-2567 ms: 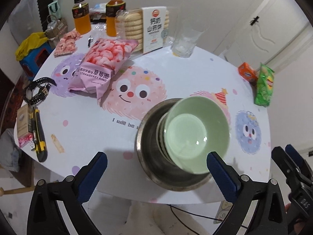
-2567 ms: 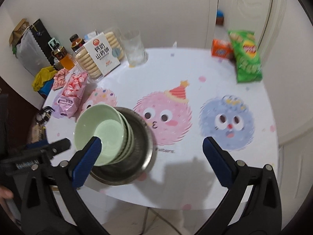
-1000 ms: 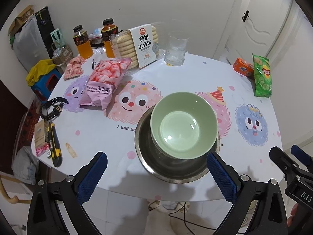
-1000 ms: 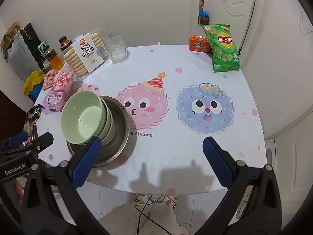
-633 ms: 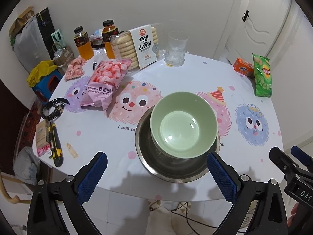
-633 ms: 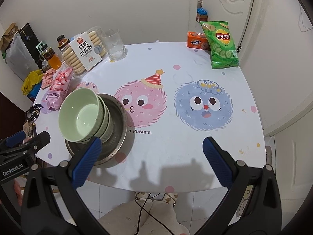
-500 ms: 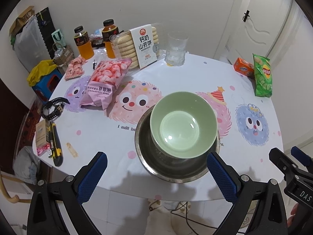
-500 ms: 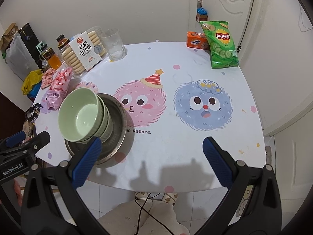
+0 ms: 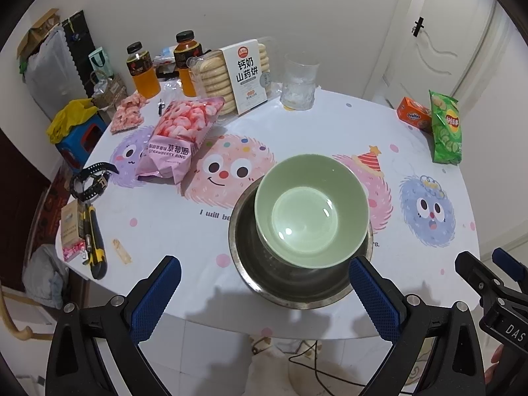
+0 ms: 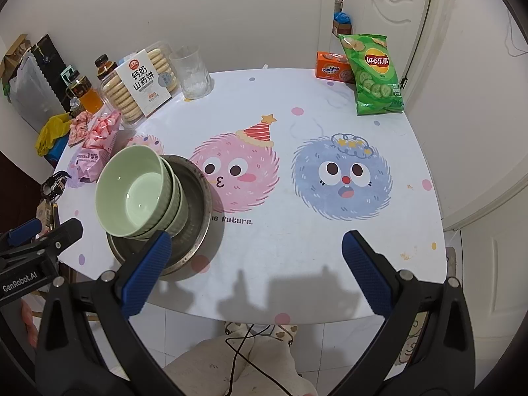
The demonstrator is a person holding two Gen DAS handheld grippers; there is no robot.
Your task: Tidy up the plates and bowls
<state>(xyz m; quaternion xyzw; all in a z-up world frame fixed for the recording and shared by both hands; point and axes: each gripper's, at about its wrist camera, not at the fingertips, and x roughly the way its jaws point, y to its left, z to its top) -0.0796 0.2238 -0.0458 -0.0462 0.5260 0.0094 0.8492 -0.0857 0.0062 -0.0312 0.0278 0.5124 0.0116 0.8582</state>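
Note:
A stack of pale green bowls [image 9: 310,209] [image 10: 138,191] stands inside a wide steel bowl [image 9: 264,280] [image 10: 194,198] near the front edge of the round table. My left gripper [image 9: 264,292] hangs open in front of and above the steel bowl, its blue-padded fingers wide apart and holding nothing. My right gripper [image 10: 255,262] is open too, off the table's front edge to the right of the stack, with nothing between its fingers. Each gripper shows at the edge of the other's view.
The table [image 10: 330,247] has a cartoon print cloth. At the back stand two juice bottles [image 9: 142,69], a biscuit pack [image 9: 237,76], a glass [image 9: 298,85] and a pink snack bag [image 9: 178,138]. A green chip bag [image 10: 373,76] and an orange box [image 10: 333,69] lie at the far right. A watch [image 9: 89,181] and a utility knife [image 9: 94,241] lie at the left edge.
Both grippers have drawn back and up from the table since 2.6 s ago, so more of it shows. In the last second almost nothing has moved; the bowls stay put.

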